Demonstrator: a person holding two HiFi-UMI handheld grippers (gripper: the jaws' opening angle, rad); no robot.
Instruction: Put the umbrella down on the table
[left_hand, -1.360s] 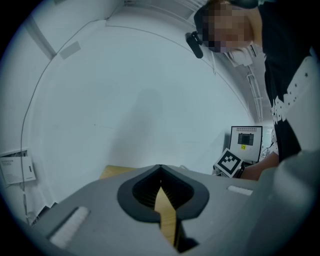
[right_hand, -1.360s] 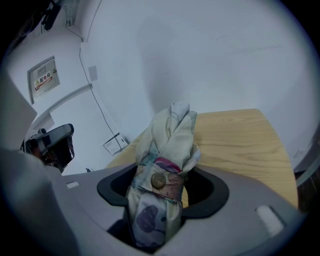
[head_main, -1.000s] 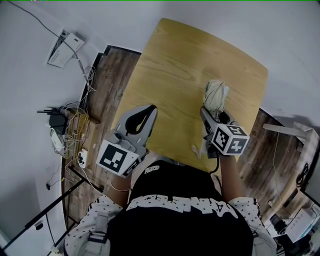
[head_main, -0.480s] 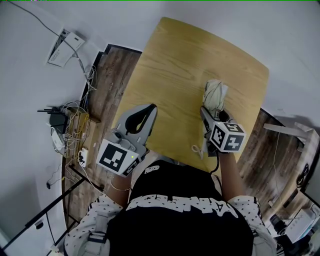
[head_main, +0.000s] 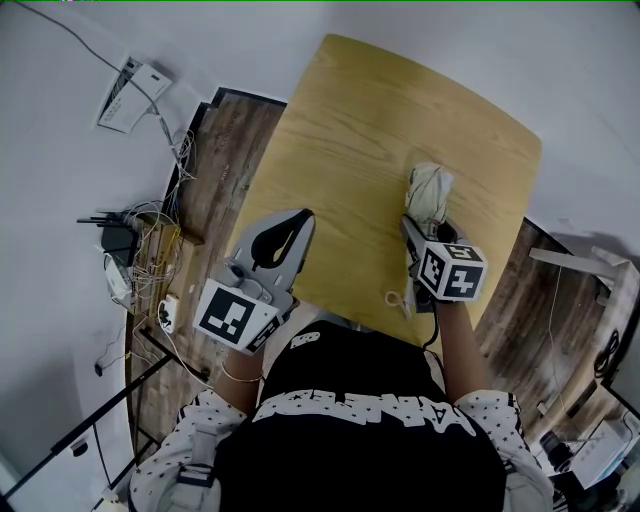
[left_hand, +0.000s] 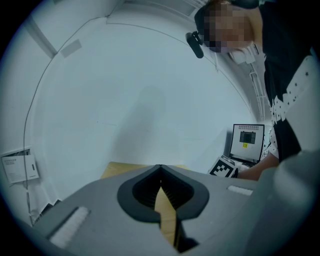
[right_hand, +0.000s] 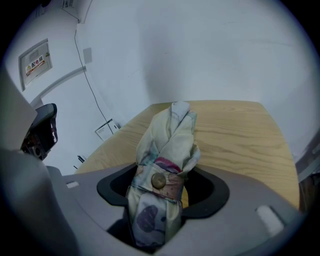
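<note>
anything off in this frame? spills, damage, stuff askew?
Nothing stands out. The folded pale floral umbrella, strap buttoned, is clamped in the right gripper over the light wooden table; the left gripper is shut, empty. Only untidiness: tangled cables on the floor, left.

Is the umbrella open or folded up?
Folded up. The umbrella is bunched tight with a buttoned strap round it, held in the right claw.

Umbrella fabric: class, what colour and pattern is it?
The umbrella is pale cream with purple and pink blotchy prints; the right gripper view shows it best.
</note>
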